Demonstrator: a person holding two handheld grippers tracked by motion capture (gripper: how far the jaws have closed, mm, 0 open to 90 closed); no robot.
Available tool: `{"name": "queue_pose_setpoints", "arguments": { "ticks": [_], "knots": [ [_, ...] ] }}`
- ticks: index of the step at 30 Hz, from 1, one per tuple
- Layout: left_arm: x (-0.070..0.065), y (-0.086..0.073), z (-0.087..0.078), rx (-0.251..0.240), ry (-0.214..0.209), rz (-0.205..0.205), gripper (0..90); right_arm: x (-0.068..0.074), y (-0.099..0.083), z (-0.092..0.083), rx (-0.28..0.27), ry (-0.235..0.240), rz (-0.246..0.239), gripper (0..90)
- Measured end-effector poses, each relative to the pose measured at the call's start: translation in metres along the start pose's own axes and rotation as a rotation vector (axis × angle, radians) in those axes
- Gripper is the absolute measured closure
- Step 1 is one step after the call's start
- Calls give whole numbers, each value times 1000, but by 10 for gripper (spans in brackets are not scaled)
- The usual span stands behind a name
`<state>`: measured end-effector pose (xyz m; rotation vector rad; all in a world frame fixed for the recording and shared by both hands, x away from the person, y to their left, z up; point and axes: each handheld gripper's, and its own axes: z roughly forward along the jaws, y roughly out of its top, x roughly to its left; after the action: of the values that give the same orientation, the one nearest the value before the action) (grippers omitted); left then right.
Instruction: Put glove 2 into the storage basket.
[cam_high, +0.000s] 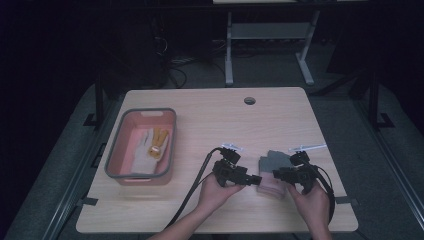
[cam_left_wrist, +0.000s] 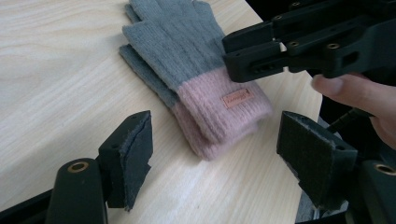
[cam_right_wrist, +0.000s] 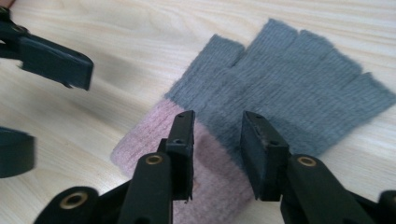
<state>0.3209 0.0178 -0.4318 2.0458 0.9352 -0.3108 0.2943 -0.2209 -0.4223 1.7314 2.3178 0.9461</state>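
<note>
A: Scanning from the left, a pink plastic bin with a grey rim (cam_high: 112, 150) is noted on the pale wooden table (cam_high: 210, 120); a white and tan glove (cam_high: 150, 145) is seen inside it.

B: And the pair?

A: A stacked pair of grey knit fingerless gloves with pink cuffs (cam_left_wrist: 196, 74) is recorded right of centre. The left gripper (cam_left_wrist: 212, 154) is held wide open, empty, before the cuffs. The right gripper (cam_right_wrist: 217, 149) is partly open above the cuff, nothing held.

B: Step?

A: An approach to grasp is judged. Lowering and closing on the cuffs would be needed next.

Both claws (cam_high: 265, 177) gaping, tips close
</note>
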Motion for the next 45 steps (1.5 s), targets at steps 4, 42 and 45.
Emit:
{"name": "queue_pose_setpoints", "arguments": {
  "ticks": [4, 42, 45],
  "knots": [
    [2, 2, 9, 15, 0, -12, 274, -8, -1, -5, -30, 7, 11, 609],
    [7, 4, 51, 80, 0, -113, 362, -51, -15, 7, -11, 68, 173, 458],
    [7, 4, 52, 89, 0, -101, 381, -52, -16, 9, -10, 76, 185, 457]
  ]
}}
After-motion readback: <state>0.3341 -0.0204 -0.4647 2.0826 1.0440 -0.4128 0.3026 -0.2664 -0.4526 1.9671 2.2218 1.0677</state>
